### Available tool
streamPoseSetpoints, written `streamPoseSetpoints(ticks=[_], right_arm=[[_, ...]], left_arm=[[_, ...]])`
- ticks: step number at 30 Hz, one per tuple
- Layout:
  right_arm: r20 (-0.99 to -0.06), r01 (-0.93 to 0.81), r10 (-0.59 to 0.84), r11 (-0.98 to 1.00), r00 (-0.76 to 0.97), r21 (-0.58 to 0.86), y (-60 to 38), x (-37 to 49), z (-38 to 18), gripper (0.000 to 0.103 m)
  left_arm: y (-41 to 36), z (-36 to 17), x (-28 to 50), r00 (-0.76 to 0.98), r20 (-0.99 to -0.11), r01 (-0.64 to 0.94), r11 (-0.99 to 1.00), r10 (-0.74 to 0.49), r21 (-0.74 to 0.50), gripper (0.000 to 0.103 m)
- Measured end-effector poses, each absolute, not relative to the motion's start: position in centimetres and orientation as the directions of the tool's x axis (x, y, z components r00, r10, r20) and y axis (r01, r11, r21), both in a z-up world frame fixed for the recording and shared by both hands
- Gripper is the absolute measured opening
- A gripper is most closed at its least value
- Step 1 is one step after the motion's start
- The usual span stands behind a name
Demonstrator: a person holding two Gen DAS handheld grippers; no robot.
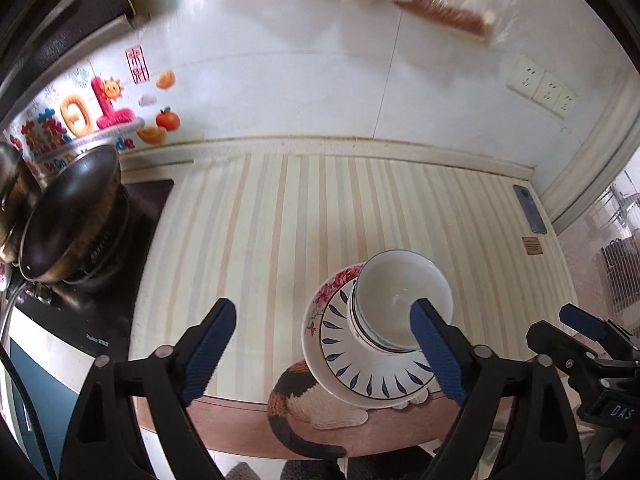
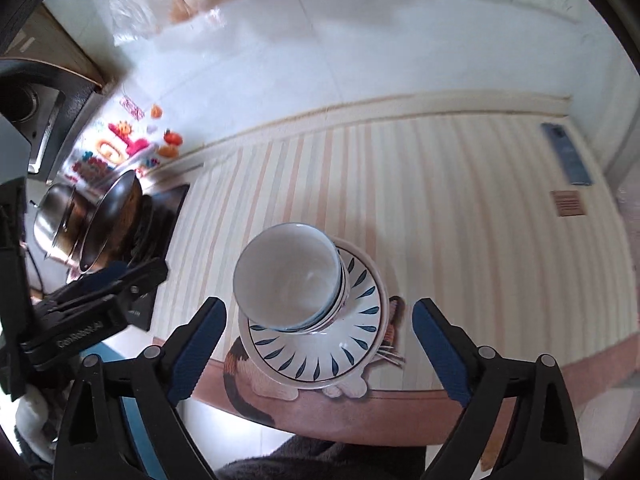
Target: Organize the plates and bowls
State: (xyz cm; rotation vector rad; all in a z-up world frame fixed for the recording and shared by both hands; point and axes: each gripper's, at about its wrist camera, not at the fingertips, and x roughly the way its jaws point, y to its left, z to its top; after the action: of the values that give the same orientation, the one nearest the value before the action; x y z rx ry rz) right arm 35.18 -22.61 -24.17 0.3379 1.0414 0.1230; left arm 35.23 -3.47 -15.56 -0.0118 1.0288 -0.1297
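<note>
Bowls sat nested on the stacked plates at the six-o'clock edge of the striped bench — both the left gripper and the right gripper hovered over them with fingers spread wide, gripping nothing.

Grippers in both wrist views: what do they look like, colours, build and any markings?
Both match: the left gripper and right gripper have black plastic scissor-like arms with silver rivets and ribbed blue pads. Seen from the other camera, the right body shows white letters "DAS" and the left body carries embossed lettering that is hard to read. No cables or sleeves are clearly visible.
</note>
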Motion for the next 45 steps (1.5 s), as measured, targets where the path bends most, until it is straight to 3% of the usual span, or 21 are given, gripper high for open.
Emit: streamPoseSetpoints(ticks=[15,22,34,45], right_arm=[[-0.725,0.075,0.146,0.962,0.673,0.263,-19.4,21.9,-15.0,0.099],[-0.65,0.054,0.105,0.974,0.753,0.22,-18.5,14.2,-10.6,0.099],[-0.597,0.004,0.111,0.982,0.794,0.187,-16.4,1.6,-7.5,0.1],[-0.549,0.032,0.043,0.991,0.835,0.127,-14.0,-4.2,-5.4,0.1]], left_arm=[[-2.2,-7.9,23.4,0.657,-0.74,0.134,0.988,-0.144,-0.074,0.094],[-1.8,-5.1,16.6,0.711,-0.699,0.065,0.997,-0.074,-0.039,0.094],[-0.7,-2.9,5.9,0.737,-0.675,0.021,1.0,-0.029,-0.019,0.094],[0.9,-2.3,2.7,0.766,-0.641,0.039,0.999,-0.042,-0.019,0.094]])
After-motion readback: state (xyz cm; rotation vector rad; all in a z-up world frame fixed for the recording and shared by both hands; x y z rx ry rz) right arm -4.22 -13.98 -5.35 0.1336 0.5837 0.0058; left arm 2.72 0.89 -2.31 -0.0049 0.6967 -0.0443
